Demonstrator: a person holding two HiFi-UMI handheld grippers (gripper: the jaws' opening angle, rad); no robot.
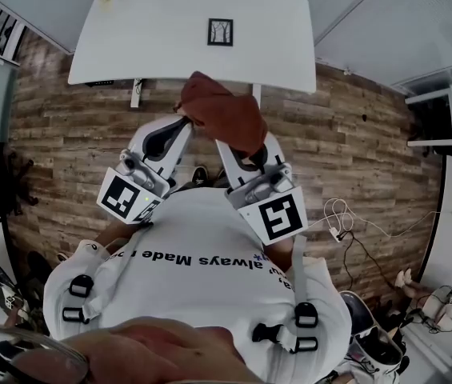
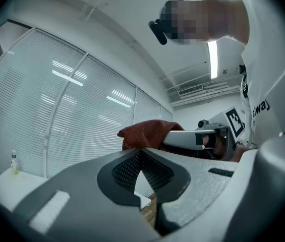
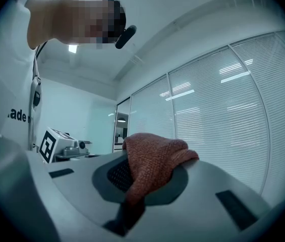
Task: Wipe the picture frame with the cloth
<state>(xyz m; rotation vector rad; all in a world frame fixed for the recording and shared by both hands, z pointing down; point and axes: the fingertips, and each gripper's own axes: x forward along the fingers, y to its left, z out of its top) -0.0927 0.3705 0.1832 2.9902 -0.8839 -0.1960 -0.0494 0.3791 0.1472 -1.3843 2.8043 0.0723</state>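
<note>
Cloth (image 1: 224,112), soft and light, is pinched by right gripper (image 3: 134,173) fingers, mid-picture. Left gripper (image 2: 141,153) fingers pressed together, empty. Picture frame (image 1: 220,32) lies top centre on bench (image 1: 146,46) — likely light, fragile; best steadied at edges.

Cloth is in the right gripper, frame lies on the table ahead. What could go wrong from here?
1. The right gripper pinches only a fold of the cloth. Most of it bulges above the jaws, so it may slip out under wiping pressure.
2. The picture frame lies loose on the white table, and the left gripper is shut and nowhere near it, so strokes may push the frame around.
</note>
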